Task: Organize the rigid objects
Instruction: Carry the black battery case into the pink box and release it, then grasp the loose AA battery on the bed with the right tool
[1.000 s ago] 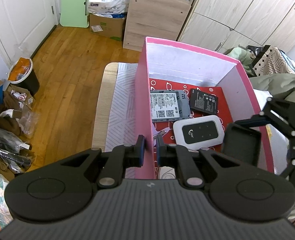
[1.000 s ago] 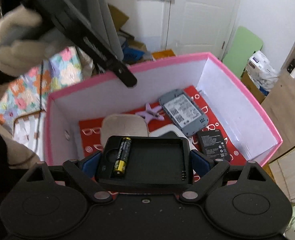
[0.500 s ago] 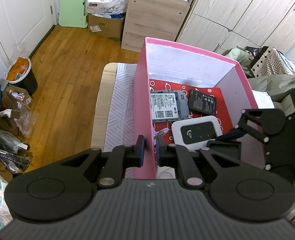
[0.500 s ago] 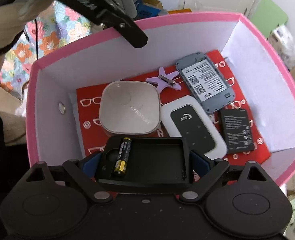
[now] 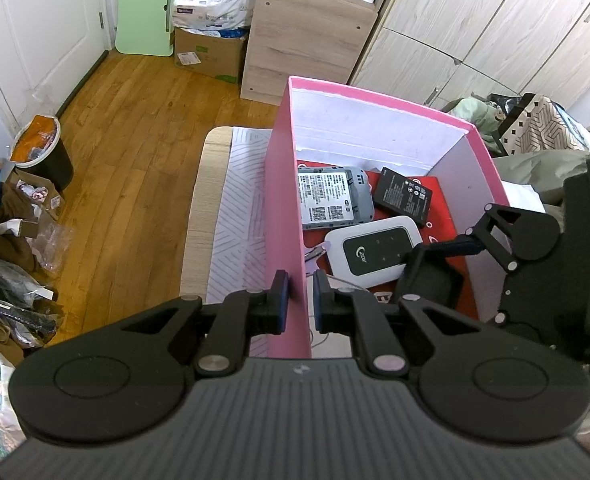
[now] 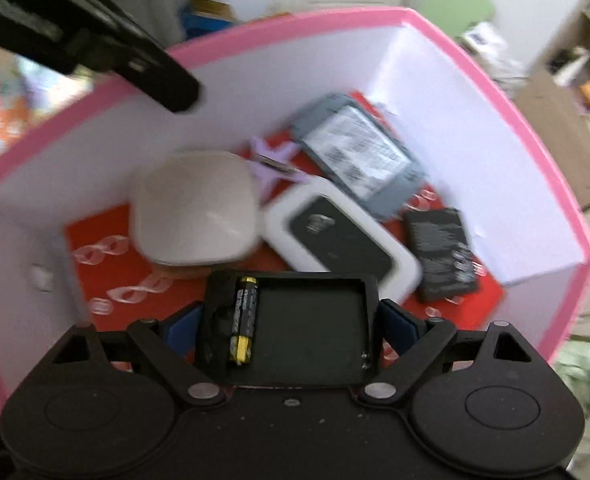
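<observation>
While its blue pads clamp both short ends of a shallow black plastic battery tray (image 6: 291, 330) carrying one black-and-yellow cell, the right gripper (image 6: 291, 322) hangs inside the pink cardboard box (image 6: 491, 80). Beyond lie a cream rounded-square case (image 6: 195, 208), a white pocket router (image 6: 343, 232) and a grey back cover (image 6: 359, 152), all blurred. The left gripper (image 5: 300, 294) pinches the box wall.
</observation>
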The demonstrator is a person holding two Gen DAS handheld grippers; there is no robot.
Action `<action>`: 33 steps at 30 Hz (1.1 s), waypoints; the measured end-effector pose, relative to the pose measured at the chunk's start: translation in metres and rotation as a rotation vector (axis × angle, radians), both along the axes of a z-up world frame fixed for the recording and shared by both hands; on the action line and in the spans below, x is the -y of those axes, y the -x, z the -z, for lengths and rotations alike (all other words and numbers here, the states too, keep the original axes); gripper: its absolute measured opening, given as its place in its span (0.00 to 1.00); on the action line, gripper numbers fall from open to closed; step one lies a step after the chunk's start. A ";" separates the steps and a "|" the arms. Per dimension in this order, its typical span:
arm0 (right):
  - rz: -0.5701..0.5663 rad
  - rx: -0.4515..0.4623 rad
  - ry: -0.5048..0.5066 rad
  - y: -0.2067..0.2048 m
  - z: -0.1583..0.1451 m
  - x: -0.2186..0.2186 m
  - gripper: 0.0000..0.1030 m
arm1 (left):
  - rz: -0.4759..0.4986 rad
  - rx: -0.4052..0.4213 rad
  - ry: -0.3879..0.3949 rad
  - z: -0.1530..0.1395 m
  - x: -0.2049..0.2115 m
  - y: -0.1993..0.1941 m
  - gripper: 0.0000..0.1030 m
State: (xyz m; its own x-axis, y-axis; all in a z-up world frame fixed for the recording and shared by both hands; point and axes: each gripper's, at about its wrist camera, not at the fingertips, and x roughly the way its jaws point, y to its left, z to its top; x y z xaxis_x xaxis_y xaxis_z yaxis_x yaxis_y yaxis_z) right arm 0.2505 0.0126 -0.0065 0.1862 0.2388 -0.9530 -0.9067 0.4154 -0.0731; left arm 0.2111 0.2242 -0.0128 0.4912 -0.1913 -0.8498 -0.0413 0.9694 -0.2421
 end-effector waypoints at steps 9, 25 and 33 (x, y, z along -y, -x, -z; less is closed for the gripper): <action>0.000 -0.016 -0.154 0.004 -0.046 0.035 0.91 | -0.002 0.000 0.000 0.000 0.000 0.000 0.10; 0.374 0.187 -0.570 0.004 -0.084 0.207 0.91 | -0.032 -0.001 0.009 0.001 -0.001 0.001 0.10; 0.328 0.126 -0.515 0.026 -0.020 0.219 0.76 | -0.040 -0.012 -0.015 -0.002 0.004 0.000 0.10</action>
